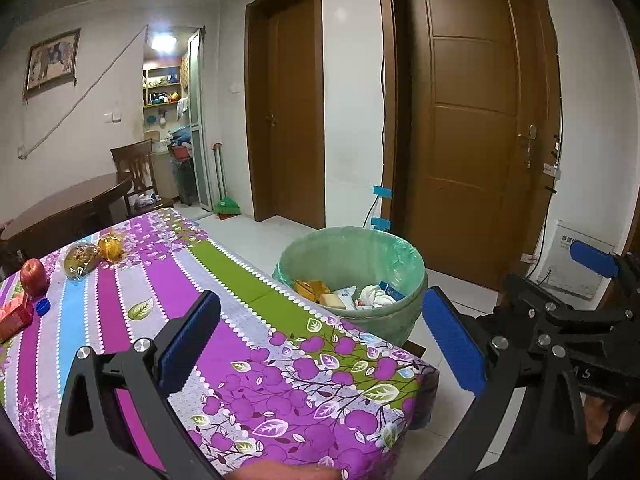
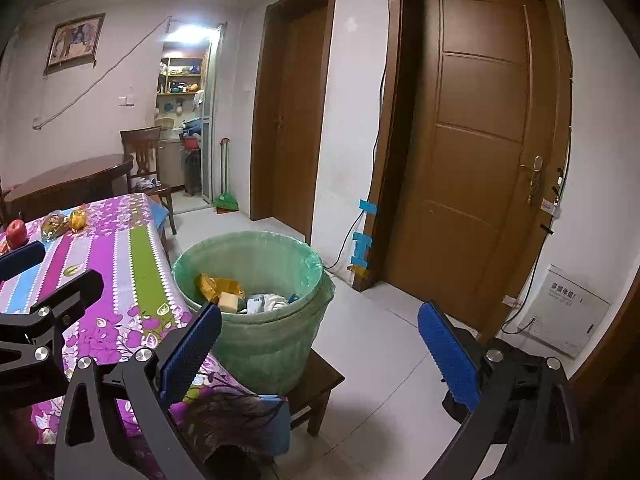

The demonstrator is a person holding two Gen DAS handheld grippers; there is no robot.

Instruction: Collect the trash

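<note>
A green-lined trash bin (image 1: pixel 390 316) (image 2: pixel 260 344) stands on a low wooden stool beside the table corner, with wrappers and paper inside. My left gripper (image 1: pixel 320 344) is open and empty above the table's near corner. My right gripper (image 2: pixel 320 344) is open and empty, over the floor in front of the bin; it also shows at the right of the left wrist view (image 1: pixel 592 258). On the far table end lie two crumpled wrappers (image 1: pixel 82 258) (image 1: pixel 111 246), a blue bottle cap (image 1: pixel 42 306) and a red carton (image 1: pixel 14 318).
A red apple (image 1: pixel 33 277) sits by the wrappers on the purple floral tablecloth (image 1: pixel 248 360). A dark wooden table and chair (image 1: pixel 134 168) stand behind. Brown doors (image 1: pixel 472 128) and a white box (image 2: pixel 568 312) line the right wall.
</note>
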